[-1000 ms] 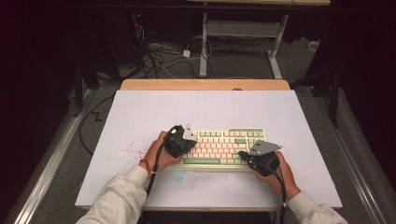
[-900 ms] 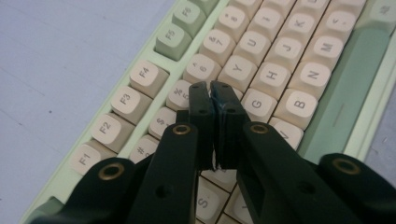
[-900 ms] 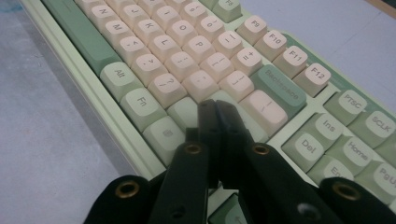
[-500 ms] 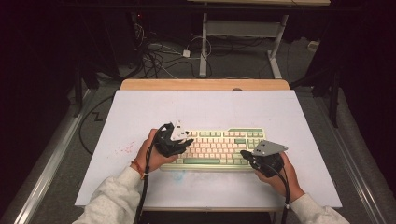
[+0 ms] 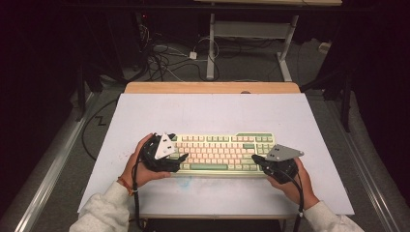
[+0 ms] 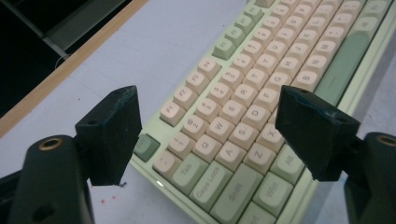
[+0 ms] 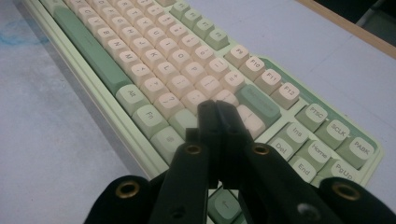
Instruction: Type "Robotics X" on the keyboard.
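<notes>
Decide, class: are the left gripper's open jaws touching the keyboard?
Cannot tell. In the left gripper view the left gripper has its jaws spread wide over the keyboard, but neither that view nor the high view shows plain contact or a gap.

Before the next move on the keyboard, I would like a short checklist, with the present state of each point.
1. Left gripper jaws open: ok. They have just been opening and stand wide apart; nothing is between the pads.
2. Right gripper jaws shut: ok. The tips are together above the keys near the right Shift.
3. Right tips touching a key: cannot tell from the right gripper view.
4. Keyboard flat and square on the white table: ok.
5. Left gripper over the left end of the keyboard: ok. Tab and Caps Lock lie below the jaws.
6. Cables clear of the keys: ok in the high view.
</notes>
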`<state>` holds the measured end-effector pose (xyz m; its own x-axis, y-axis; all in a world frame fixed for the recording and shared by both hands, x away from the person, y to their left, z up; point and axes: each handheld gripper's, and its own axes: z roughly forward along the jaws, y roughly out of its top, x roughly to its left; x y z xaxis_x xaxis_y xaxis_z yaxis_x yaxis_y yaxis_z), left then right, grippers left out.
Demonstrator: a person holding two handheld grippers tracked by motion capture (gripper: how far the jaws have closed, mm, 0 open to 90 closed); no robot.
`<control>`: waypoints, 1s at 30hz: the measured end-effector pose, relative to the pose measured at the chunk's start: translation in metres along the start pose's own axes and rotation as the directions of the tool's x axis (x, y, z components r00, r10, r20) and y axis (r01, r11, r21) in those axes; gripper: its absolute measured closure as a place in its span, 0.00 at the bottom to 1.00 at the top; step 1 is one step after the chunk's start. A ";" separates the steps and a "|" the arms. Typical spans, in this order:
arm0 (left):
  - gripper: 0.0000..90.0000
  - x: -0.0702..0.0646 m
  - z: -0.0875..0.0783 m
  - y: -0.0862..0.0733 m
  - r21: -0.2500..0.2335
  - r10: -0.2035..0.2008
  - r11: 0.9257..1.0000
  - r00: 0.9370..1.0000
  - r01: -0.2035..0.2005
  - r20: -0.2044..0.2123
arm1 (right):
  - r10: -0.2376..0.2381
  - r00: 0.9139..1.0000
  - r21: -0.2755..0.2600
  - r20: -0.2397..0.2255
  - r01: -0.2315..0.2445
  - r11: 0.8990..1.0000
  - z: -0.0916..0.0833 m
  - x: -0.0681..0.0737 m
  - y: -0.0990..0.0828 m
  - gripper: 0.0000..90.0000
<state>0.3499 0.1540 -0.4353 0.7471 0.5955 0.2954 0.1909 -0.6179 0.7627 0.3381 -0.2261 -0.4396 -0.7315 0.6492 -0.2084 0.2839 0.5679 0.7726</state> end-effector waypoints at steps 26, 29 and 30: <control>0.20 -0.004 -0.024 -0.060 0.090 -0.023 0.995 0.998 0.029 -0.065 | 0.000 1.000 -0.009 0.001 0.000 1.000 0.002 -0.004 0.009 1.00; 0.20 -0.005 -0.027 -0.067 0.109 -0.033 0.993 0.997 0.040 -0.064 | -0.003 1.000 -0.006 -0.002 0.003 1.000 0.006 -0.003 0.012 1.00; 0.20 -0.006 -0.028 -0.069 0.115 -0.031 0.993 0.997 0.038 -0.065 | -0.006 1.000 -0.007 -0.004 0.006 1.000 0.007 -0.004 0.014 1.00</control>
<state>0.3151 0.2072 -0.4734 0.6977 0.6465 0.3086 0.2911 -0.6495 0.7024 0.3492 -0.2169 -0.4328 -0.7357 0.6437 -0.2109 0.2749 0.5683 0.7755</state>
